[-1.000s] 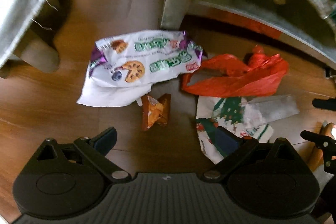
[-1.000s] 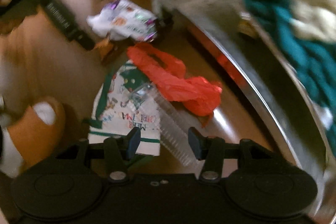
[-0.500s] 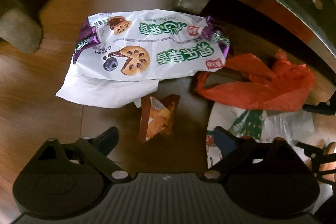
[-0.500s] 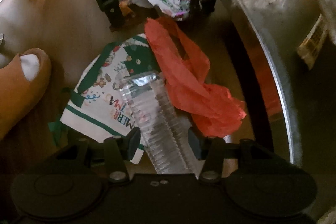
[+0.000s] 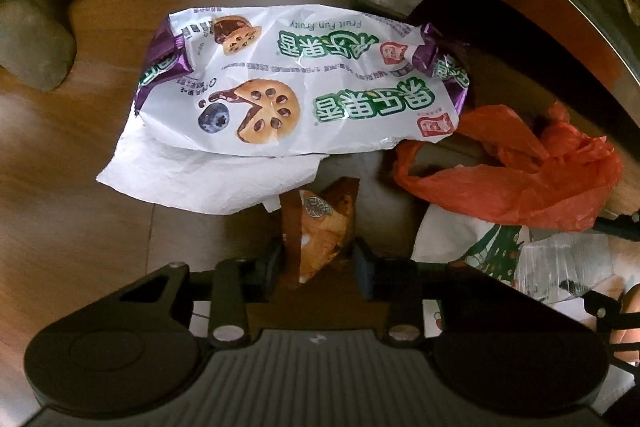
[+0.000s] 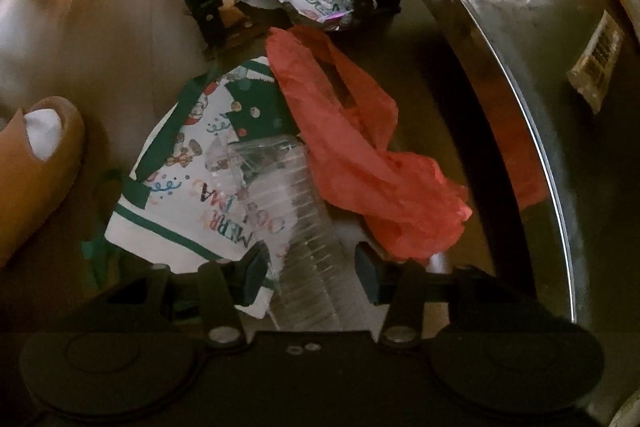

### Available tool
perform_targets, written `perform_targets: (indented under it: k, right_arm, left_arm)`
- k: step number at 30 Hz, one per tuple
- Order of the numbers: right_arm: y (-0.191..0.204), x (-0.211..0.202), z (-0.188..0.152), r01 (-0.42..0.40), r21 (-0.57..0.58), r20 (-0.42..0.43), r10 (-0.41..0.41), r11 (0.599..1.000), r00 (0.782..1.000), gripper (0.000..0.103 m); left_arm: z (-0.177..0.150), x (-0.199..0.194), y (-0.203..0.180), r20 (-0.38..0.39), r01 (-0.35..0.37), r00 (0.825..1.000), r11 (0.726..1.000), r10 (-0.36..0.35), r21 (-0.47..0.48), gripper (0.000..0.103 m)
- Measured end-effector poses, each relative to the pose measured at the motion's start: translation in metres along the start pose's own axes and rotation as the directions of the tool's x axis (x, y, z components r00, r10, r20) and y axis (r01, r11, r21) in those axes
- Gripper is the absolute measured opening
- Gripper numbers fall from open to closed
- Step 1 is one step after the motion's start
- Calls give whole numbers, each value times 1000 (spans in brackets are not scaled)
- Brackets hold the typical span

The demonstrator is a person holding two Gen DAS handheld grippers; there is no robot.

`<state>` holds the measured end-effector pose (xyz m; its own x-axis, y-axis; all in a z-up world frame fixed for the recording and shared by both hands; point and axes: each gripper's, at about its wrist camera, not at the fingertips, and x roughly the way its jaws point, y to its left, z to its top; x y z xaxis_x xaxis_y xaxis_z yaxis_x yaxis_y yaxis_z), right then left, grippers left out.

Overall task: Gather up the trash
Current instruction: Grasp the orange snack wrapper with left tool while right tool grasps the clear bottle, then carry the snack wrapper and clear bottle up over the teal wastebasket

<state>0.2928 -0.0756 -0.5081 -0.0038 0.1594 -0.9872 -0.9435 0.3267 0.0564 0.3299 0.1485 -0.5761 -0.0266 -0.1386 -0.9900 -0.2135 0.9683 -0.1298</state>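
Observation:
Trash lies on a wooden floor. In the left wrist view a small orange snack wrapper (image 5: pixel 320 227) stands between the pads of my left gripper (image 5: pixel 318 265). The jaws are closing and both pads touch it. In the right wrist view a clear ribbed plastic bottle (image 6: pixel 304 227) lies between the fingers of my right gripper (image 6: pixel 311 269). Those jaws are closing too, with a small gap on each side. Beyond lie a big white and purple cookie wrapper (image 5: pixel 300 87), a red plastic bag (image 6: pixel 360 167) and a Christmas-print paper bag (image 6: pixel 184 155).
A shiny metal bin (image 6: pixel 520 67) stands on legs close at the right. A white tissue (image 5: pixel 192 179) pokes out under the cookie wrapper. A person's foot in an orange slipper (image 6: pixel 40 163) is at the left. A grey furniture leg (image 5: pixel 36 39) stands at far left.
Both grippers have come down close to the floor. The left jaws narrowed from wide open onto the orange wrapper. The right jaws narrowed slightly around the bottle.

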Motion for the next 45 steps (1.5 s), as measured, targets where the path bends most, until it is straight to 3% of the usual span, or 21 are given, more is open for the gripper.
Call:
perform_targets:
  k: [4,5,6,7,15,20,25,31,37,41,45]
  right_arm:
    - [1,-5,-3,9,32,1,-10,999,1000,34]
    - [1,-6,-3,14,45,0,-14,999,1000,13]
    - [0,-7,-4,17,65,-6,-17,998,1000,3]
    - [-1,-8,-3,14,89,-8,-13,996,1000,1]
    - [4,-36,-16,-18,226,24,13,974,1000,1]
    - [15,-70,-22,-33,321,48,18,947,999,1]
    - [26,-123,-20,-46,418,111,-1,907,994,1]
    - [31,-207,-16,-45,518,216,-79,854,973,1]
    - [41,-301,-11,-10,569,321,-211,822,923,1]
    - [53,-360,-15,1,603,378,-286,798,880,1]
    - [68,-418,-22,7,621,432,-349,784,831,1]
  left_arm:
    - [-1,-3,2,11,-9,1000,1000,9,1,31]
    - [-2,-5,3,13,-13,1000,1000,13,5,30]
    - [-3,-4,2,13,-15,1000,1000,15,7,30]
    - [-4,-4,2,13,-16,1000,1000,16,8,29]
    - [-22,-21,2,12,24,1000,1000,-25,19,29]
    - [-42,-45,-5,9,49,999,996,-50,72,29]
    - [-62,-93,-21,33,84,995,984,-90,154,29]
    - [-65,-169,-45,128,90,984,964,-125,251,29]
    - [-72,-267,-55,294,62,943,951,-155,303,29]
    - [-82,-336,-61,411,59,892,950,-188,307,29]
    - [-103,-405,-71,510,76,826,944,-241,322,29]
